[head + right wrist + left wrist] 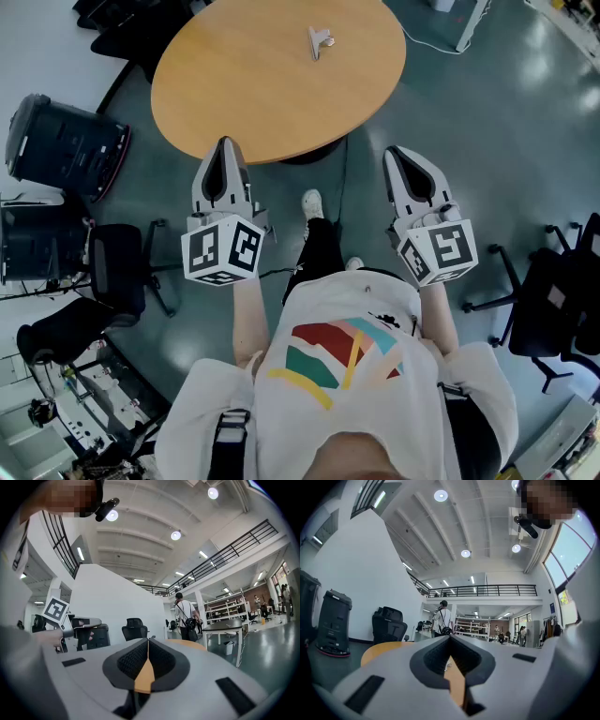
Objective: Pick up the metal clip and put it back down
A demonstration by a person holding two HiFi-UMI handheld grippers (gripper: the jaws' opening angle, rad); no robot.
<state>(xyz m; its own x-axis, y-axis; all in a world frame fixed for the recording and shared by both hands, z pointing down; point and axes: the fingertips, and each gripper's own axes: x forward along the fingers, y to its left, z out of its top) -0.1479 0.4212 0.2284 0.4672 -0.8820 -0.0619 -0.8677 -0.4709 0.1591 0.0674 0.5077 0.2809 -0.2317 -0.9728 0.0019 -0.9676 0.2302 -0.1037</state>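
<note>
The metal clip [321,41] stands on the far part of the round wooden table [244,84], alone. Both grippers hang level over the floor on the near side of the table, well short of the clip. My left gripper [225,142] is shut with nothing in it, its tip just at the table's near edge. My right gripper [395,152] is shut and empty too, beyond the table's right rim. In the left gripper view the jaws [450,637] meet at their tips, with the tabletop showing beyond. The right gripper view shows the same shut tips [148,640].
Two black bins [66,145] and a black office chair [117,272] stand at the left, another chair [562,300] at the right. A white cable [436,45] runs on the floor past the table. A person with a backpack [443,618] stands far off.
</note>
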